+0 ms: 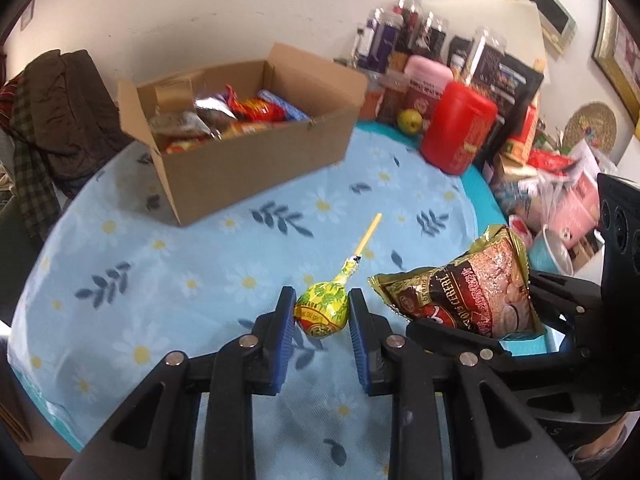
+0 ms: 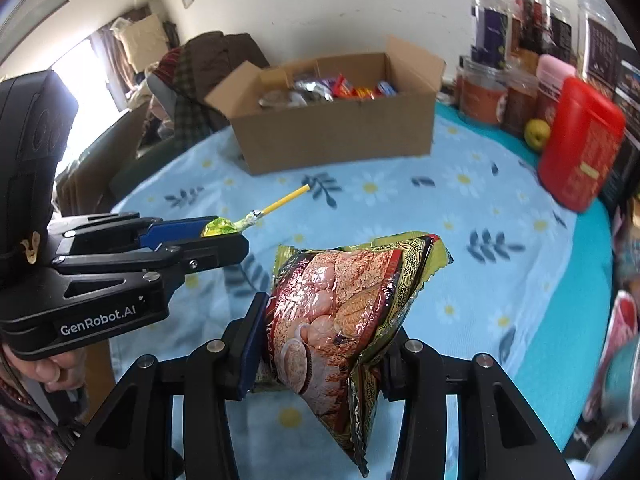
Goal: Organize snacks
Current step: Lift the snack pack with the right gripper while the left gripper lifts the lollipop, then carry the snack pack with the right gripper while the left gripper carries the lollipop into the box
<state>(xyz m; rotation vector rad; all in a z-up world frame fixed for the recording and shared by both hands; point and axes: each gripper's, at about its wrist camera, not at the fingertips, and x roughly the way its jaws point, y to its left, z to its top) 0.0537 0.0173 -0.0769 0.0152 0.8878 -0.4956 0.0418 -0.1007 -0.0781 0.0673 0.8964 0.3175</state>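
Observation:
My left gripper [image 1: 321, 314] is shut on the head of a lollipop [image 1: 322, 310] in a yellow-green wrapper, lifted off the table with its yellow stick pointing toward the box. The same lollipop [image 2: 224, 226] shows between the left gripper's [image 2: 224, 236] blue pads in the right wrist view. My right gripper [image 2: 324, 340] is shut on a red and gold cereal packet [image 2: 340, 312], held above the cloth. That packet [image 1: 464, 292] appears at the right of the left wrist view. An open cardboard box [image 1: 256, 156] with several snack packs stands at the back of the table; the box [image 2: 332, 128] is also ahead of the right gripper.
The round table has a light blue daisy cloth [image 1: 160, 264]. A red canister [image 1: 460, 128], a green apple [image 1: 410, 120] and jars stand at the back right. Packets and cups crowd the right edge [image 1: 560, 208]. A chair with dark clothes [image 1: 60, 120] stands at the left.

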